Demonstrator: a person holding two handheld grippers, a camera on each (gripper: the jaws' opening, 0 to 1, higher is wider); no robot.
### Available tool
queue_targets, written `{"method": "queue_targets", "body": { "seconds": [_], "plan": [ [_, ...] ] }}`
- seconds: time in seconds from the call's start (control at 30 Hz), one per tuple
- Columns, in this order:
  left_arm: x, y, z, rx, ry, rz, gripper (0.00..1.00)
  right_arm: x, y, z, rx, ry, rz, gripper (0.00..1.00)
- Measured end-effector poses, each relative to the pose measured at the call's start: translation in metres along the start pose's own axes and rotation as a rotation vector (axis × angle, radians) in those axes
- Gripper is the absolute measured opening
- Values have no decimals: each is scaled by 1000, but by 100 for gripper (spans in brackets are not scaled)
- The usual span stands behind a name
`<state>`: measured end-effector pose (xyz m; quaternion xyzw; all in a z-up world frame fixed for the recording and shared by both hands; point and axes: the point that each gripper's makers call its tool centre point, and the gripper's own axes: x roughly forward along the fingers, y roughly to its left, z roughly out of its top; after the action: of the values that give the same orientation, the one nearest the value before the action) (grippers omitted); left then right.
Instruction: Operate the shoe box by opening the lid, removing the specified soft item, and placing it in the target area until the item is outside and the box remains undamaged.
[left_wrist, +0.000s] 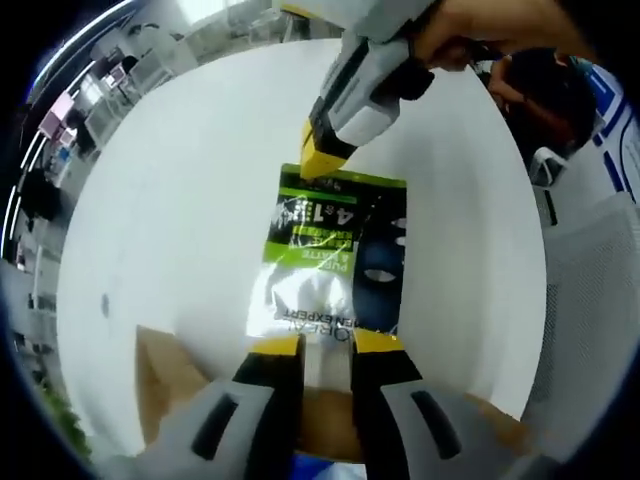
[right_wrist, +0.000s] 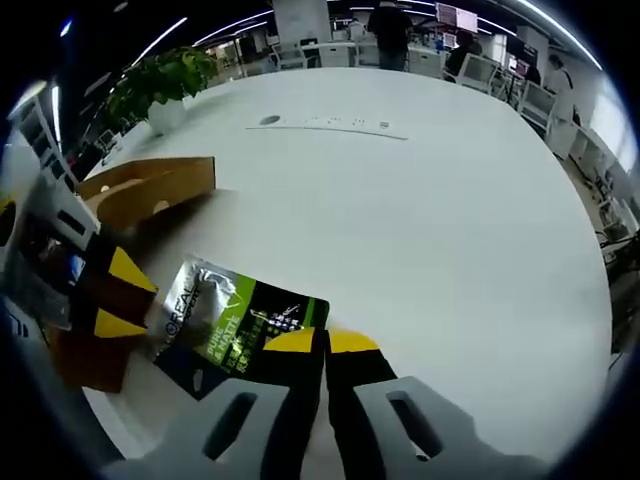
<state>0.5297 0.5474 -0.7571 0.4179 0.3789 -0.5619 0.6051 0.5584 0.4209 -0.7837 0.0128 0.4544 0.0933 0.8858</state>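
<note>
A green, black and silver face-mask sachet (left_wrist: 330, 262) printed with L'Oréal Men Expert branding lies flat on the white table (left_wrist: 180, 230), outside the brown cardboard shoe box (left_wrist: 170, 385), whose open flaps show just beside the sachet's near edge in the left gripper view. In that view the left gripper (left_wrist: 328, 345) rises from the bottom with its yellow-tipped jaws spread a little, their tips at the sachet's near edge, one on each side of a narrow gap; I cannot tell whether they touch the foil. At the far edge of the sachet the right gripper (left_wrist: 318, 160) comes in from the top, held by a person's hand (left_wrist: 470, 40), its yellow tip down on or just over the green header strip. In the right gripper view the same sachet (right_wrist: 240, 325) lies to the left of the centre, and the right gripper (right_wrist: 326, 342) has its jaws drawn nearly together with only a thin slit between them, the tips at the sachet's edge; whether that edge is nipped between them I cannot tell. The left gripper (right_wrist: 112, 295) shows at the left of this view with its yellow tips at the sachet's other end, and the shoe box (right_wrist: 150, 190) stands open beyond it. A potted plant (right_wrist: 165, 85) stands on the far left of the table, and a pale strip (right_wrist: 330, 126) lies further off.
</note>
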Motion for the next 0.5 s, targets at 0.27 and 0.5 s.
{"method": "queue_targets", "body": {
  "seconds": [0.27,0.5],
  "plan": [
    [-19,1,3,-67,-71,-2,17,-2,-5,0,-6,0,-23,2],
    [-39,5,3,-133,-143,4,20,-12,-7,4,-21,-25,-29,6]
  ]
}}
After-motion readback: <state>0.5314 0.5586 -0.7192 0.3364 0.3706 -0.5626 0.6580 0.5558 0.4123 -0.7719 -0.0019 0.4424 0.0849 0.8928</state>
